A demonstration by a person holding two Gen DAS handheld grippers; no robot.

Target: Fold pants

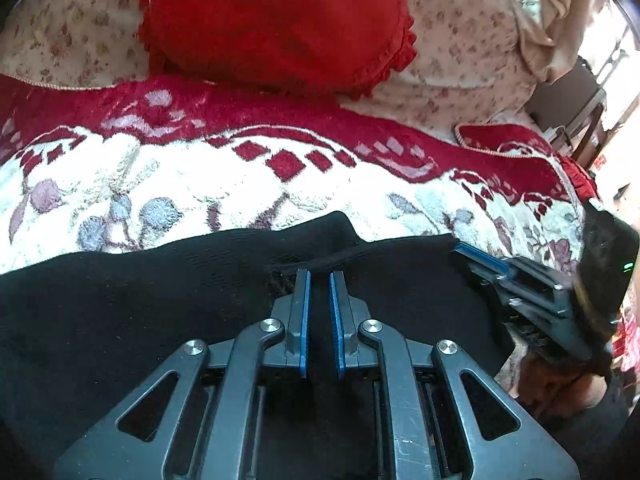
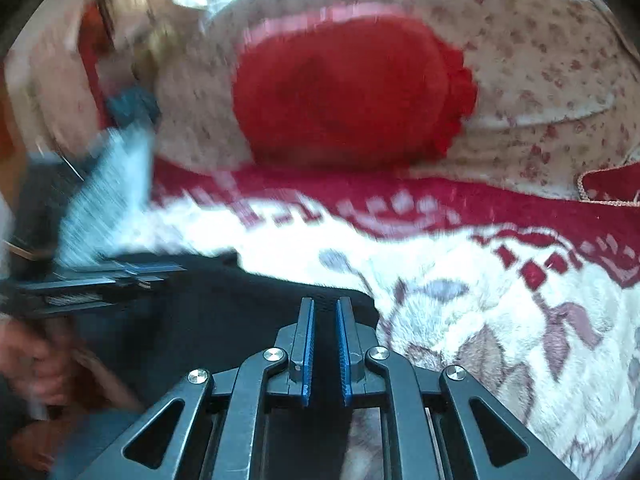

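Pants (image 1: 160,312), black, spread flat across the near edge of a red and white blanket (image 1: 240,184), red cushion (image 1: 276,20) further back. Left claw (image 1: 319,276) pinched nearly closed on a fold of the top edge, right claw (image 2: 325,304) likewise squeezed on the cloth at the far corner, though hard to tell how much fabric sits between its pads. Probably mid-fold. Best bet: keep both grips tight, move both hands at the same pace, keep the edge taut, lay it down square, flatten wrinkles before letting go.
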